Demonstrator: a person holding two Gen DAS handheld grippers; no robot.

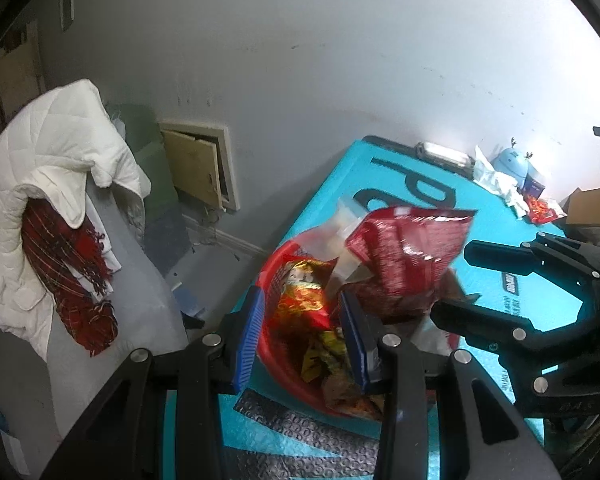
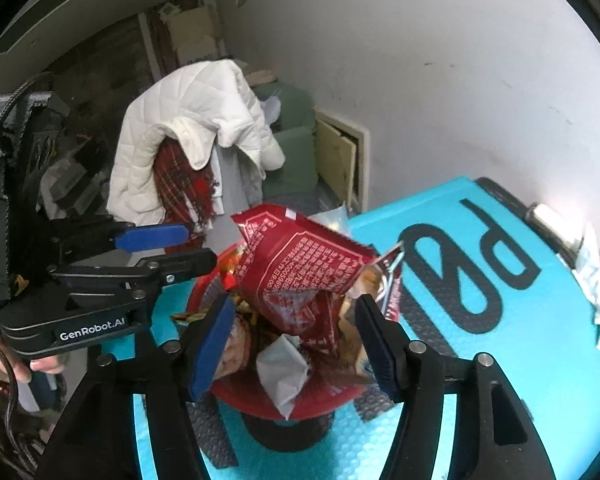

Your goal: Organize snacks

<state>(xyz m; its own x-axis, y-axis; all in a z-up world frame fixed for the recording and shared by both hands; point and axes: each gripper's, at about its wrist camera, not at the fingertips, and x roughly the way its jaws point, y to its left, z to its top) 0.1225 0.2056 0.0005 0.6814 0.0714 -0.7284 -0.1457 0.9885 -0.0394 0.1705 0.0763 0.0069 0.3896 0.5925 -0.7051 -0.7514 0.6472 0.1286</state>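
From the left wrist camera, the left tongs (image 1: 300, 340) stand open, their two blue-padded fingers (image 1: 247, 336) spread on either side of the near rim of a red plastic basket (image 1: 278, 364), gripping nothing. The basket sits on a counter (image 1: 384, 164) covered in bright turquoise padding with large black lettering, and it is heaped with crinkled snack packets. A big dark red snack bag (image 1: 404, 252) sticks up out of the pile, tilted toward the right. The right tongs (image 1: 448, 284) enter from the right edge, black fingers parted, just beside that bag; whether they touch it cannot be told. Off to the left, a white quilted jacket (image 1: 48, 172) is draped over a red plaid scarf (image 1: 70, 272). From the right wrist camera, the right tongs (image 2: 296, 340) are open wide, blue pads (image 2: 214, 344) flanking the basket (image 2: 320, 400) from above and holding nothing. The red snack bag (image 2: 300, 264), printed with white text, rises from the middle of the basket, above a crumpled white wrapper (image 2: 282, 372). The left tongs (image 2: 188, 246) reach in from the left at the basket's far rim, fingers apart.
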